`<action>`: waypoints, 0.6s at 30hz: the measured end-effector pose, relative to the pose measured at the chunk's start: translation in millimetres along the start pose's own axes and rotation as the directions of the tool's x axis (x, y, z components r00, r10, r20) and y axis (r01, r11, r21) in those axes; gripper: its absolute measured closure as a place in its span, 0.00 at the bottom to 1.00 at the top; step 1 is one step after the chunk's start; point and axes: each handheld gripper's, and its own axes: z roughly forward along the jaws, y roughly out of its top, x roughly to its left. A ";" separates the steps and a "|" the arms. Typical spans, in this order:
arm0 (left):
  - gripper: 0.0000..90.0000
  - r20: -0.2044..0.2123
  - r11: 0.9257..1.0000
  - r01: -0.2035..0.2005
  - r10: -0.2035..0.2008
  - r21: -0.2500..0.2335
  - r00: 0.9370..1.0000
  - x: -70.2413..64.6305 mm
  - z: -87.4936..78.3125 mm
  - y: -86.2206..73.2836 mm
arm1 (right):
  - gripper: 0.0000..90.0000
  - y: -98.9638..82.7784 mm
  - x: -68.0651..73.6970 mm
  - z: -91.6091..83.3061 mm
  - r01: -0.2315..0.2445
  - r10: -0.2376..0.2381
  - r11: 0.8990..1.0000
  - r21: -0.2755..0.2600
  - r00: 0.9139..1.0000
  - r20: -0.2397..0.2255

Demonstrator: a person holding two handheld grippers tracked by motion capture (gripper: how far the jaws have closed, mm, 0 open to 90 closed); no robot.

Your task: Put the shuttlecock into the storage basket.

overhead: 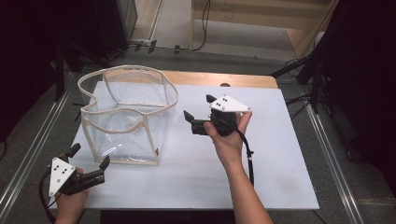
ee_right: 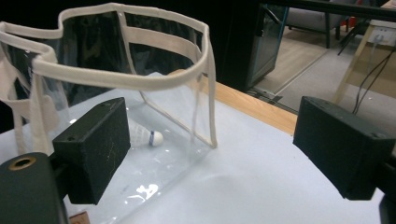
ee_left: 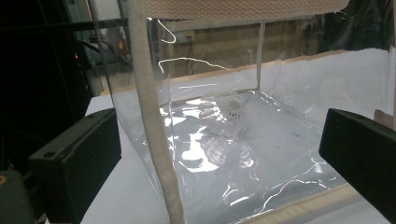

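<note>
dim workshop, white surface (overhead: 261,163) on a wooden top. shuttlecock (ee_right: 148,135) lying on its side inside clear bag (overhead: 126,116), cork toward right of right gripper view. right gripper (overhead: 196,113) mid-frame, just right of bag, spread, empty, nearer. left gripper (overhead: 88,161) lower left, spread, empty, at bag's near corner.

White table (overhead: 280,154) on grey floor (overhead: 177,18) (dark surroundings); cables (overhead: 203,28) behind.

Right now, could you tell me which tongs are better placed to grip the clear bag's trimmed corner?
Left tongs: open jaws already straddle the clear bag's trimmed corner; right tongs stand off beside it.
</note>
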 end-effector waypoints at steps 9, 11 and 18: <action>0.00 0.000 1.000 -0.002 0.002 0.001 1.000 -0.1 0.1 0.0 | 0.10 -13.3 -8.3 -6.9 -0.010 0.010 1.000 0.008 1.000 0.016; 0.00 0.000 1.000 -0.002 0.002 0.001 1.000 -0.2 0.1 0.0 | 0.10 -16.3 -9.8 -7.7 -0.008 0.008 1.000 0.007 1.000 0.018; 0.00 0.000 1.000 -0.001 0.001 0.000 1.000 0.0 0.0 0.0 | 0.10 -27.4 -13.1 -9.7 -0.021 0.020 1.000 0.016 0.999 0.026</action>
